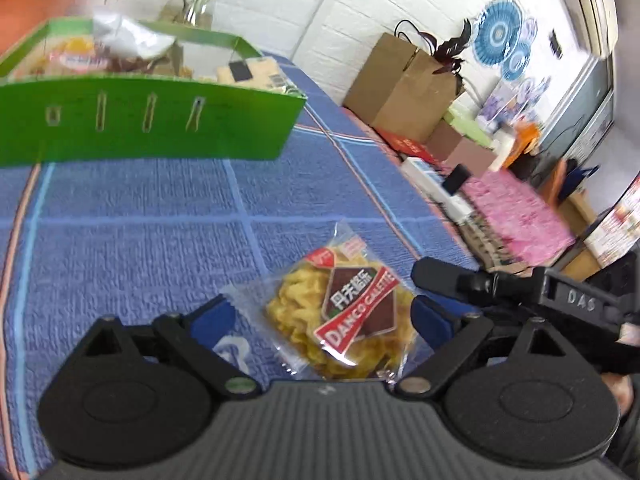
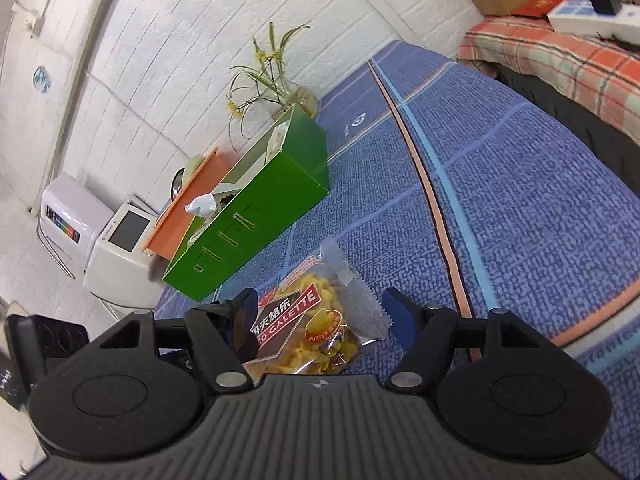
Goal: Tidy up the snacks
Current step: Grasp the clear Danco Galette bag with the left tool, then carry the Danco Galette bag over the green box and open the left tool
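Note:
A clear packet of yellow galette snacks [image 1: 344, 312] with a red and brown label lies on the blue checked cloth [image 1: 140, 232]. My left gripper [image 1: 324, 320] is open with its blue-padded fingers on either side of the packet. My right gripper [image 2: 320, 320] is open too, and the same packet [image 2: 312, 328] lies between its fingers. The right gripper's finger shows in the left wrist view [image 1: 460, 280], close to the packet's right side. A green box [image 1: 152, 128] holding several snack packets stands further back on the cloth; it also shows in the right wrist view [image 2: 256, 216].
An orange box [image 2: 188, 204] stands behind the green one, with a potted plant [image 2: 272, 76] by the white brick wall. Cardboard boxes [image 1: 404, 84] and clutter sit on a second surface to the right. White appliances [image 2: 116, 248] stand beyond the table's far edge.

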### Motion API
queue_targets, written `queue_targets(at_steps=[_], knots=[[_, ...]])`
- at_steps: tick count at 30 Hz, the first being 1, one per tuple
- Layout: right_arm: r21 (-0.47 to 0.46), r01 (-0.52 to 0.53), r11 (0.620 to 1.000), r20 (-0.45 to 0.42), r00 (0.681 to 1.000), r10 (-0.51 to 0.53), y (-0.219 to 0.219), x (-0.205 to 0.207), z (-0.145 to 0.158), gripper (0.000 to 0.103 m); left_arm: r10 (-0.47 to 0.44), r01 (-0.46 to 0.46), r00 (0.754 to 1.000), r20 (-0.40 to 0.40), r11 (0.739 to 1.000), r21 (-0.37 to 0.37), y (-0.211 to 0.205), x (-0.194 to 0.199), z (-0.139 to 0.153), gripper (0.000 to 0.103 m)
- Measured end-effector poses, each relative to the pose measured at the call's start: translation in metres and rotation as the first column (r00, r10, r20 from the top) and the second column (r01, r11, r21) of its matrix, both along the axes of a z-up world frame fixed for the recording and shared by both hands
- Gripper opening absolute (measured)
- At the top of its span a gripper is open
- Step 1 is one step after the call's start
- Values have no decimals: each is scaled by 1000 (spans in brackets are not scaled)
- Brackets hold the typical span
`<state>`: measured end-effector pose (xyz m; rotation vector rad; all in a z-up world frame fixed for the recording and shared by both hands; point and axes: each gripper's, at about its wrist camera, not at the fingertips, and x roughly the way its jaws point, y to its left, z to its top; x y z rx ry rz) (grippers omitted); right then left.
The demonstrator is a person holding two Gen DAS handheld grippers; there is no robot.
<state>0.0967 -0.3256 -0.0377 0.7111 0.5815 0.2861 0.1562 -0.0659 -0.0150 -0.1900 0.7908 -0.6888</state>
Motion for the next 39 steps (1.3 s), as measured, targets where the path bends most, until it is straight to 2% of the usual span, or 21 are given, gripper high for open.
queue_targets(at_steps=[1, 2, 3, 4, 5, 6, 8, 10, 17, 23, 28, 30, 34, 39], knots=[[-19, -6, 1000, 7, 1000, 6, 2, 1, 1, 103, -7, 7, 1000, 17, 1000, 25, -3, -2, 2, 90], [-49, -12, 999, 7, 1000, 12, 6, 2, 3, 103, -9, 8, 999, 37, 999, 52, -5, -5, 3, 81], [-117, 1, 993, -5, 1000, -1, 11, 2, 5, 78, -8, 4, 998, 58, 998, 70, -5, -9, 4, 72], [-170, 11, 985, -6, 1000, -12, 16, 2, 6, 65, -11, 9, 999, 48, 998, 54, -3, -8, 4, 66], [-183, 9, 983, 1, 1000, -9, 19, 1, 8, 63, -8, 7, 1000, 29, 999, 41, 0, -6, 4, 62], [-188, 7, 982, 6, 1000, -6, 21, -1, 9, 56, -7, 7, 1000, 18, 999, 33, 3, -4, 4, 61], [-199, 4, 980, 33, 999, 3, 26, -5, 13, 50, 0, 0, 1000, -7, 1000, 8, 10, -1, 5, 54], [-224, 6, 975, 77, 997, 12, 34, -9, 20, 48, 8, -8, 1000, -1, 1000, -17, 17, -2, 8, 52], [-222, -52, 974, 185, 978, 95, 59, 2, 47, 49, 84, -78, 985, 150, 996, -46, 50, -17, 40, 49], [-212, -167, 963, 208, 955, 211, 102, 54, 63, 49, 220, -219, 946, 239, 975, -31, 85, -2, 62, 47], [-265, -194, 945, 323, 905, 276, 131, 95, 80, 49, 302, -310, 898, 320, 950, -25, 97, 40, 90, 46], [-263, -169, 950, 372, 890, 262, 132, 112, 82, 49, 305, -322, 880, 363, 946, -14, 92, 62, 99, 45], [-126, -106, 986, 403, 903, 149, 112, 142, 71, 49, 286, -309, 874, 394, 951, -5, 70, 110, 105, 46], [1, -18, 1000, 359, 933, 17, 86, 174, 55, 48, 261, -291, 890, 375, 957, 24, 38, 153, 91, 50]])
